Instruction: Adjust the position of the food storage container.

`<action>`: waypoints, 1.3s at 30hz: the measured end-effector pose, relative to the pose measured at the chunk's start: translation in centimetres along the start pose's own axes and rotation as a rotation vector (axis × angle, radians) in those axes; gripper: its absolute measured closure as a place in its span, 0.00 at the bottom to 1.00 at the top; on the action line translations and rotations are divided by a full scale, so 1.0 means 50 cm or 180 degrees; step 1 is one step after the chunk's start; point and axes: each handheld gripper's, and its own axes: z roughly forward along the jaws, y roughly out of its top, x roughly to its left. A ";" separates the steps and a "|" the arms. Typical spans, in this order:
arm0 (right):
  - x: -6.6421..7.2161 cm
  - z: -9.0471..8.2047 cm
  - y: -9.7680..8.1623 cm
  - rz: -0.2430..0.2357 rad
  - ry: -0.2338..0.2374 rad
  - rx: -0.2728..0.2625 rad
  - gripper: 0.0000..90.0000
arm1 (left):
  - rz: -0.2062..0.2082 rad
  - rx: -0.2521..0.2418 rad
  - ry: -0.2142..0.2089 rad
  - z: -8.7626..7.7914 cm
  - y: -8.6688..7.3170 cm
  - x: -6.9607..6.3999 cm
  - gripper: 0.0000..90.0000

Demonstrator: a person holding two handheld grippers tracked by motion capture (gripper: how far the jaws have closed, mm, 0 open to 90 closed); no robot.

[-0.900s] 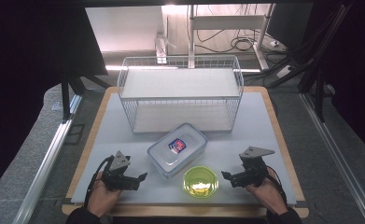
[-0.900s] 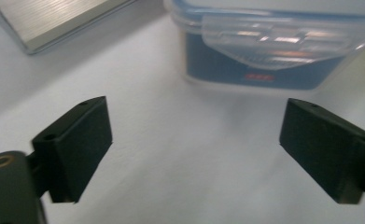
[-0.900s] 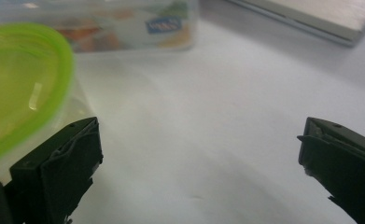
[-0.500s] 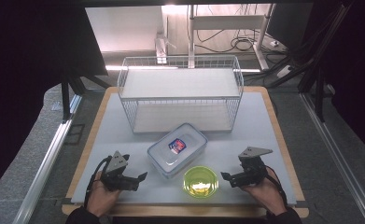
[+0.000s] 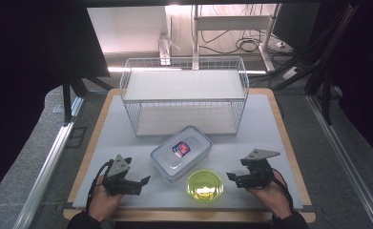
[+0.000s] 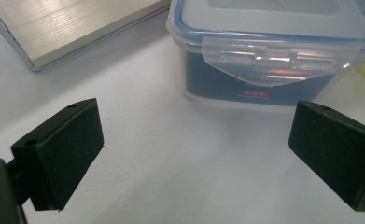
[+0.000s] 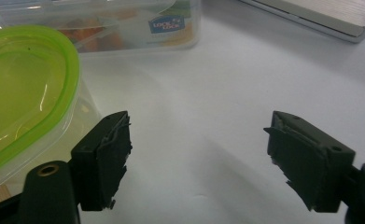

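Just bare table [image 5: 251, 138] between box [image 5: 181, 152] and basket [image 5: 184, 98].

Overhead forward-down; two close tool-mounted views, shared box [image 6: 273, 51].

i read "lock & lock" on a small blue label on the side wall of the clear rectangular container [image 7: 124, 23]. its lid sticker [image 5: 180, 148] and the red strip [image 6: 253, 94] on its dark insert stay illegible.
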 end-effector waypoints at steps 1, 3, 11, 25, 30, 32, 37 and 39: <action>0.000 0.000 0.000 -0.0019 -0.0004 -0.0001 0.26 | 0.0030 0.0012 0.0002 0.001 0.000 -0.001 0.03; 0.002 -0.002 0.002 -0.0059 -0.0012 0.0010 0.30 | 0.0084 0.0039 0.0028 0.002 0.000 -0.003 0.03; 0.031 -0.019 0.024 -0.0317 0.0022 0.0000 0.58 | 0.0127 0.0094 0.0081 0.005 -0.001 -0.004 0.04; 0.114 -0.012 0.070 -0.0570 0.0548 -0.0037 1.00 | 0.0143 0.0120 0.0093 0.007 -0.001 -0.005 0.05; 0.144 0.007 0.075 -0.0624 0.0685 -0.0013 1.00 | 0.0157 0.0136 0.0104 0.008 -0.001 -0.006 0.05; 0.155 0.013 0.077 -0.0621 0.0739 -0.0019 1.00 | 0.0161 0.0138 0.0110 0.008 -0.001 -0.006 0.05; 0.186 0.033 0.084 -0.0685 0.0870 0.0010 1.00 | 0.0180 0.0145 0.0120 0.008 -0.001 -0.006 0.05; 0.199 0.042 0.086 -0.0749 0.0906 0.0034 1.00 | 0.0177 0.0145 0.0117 0.008 -0.001 -0.006 0.05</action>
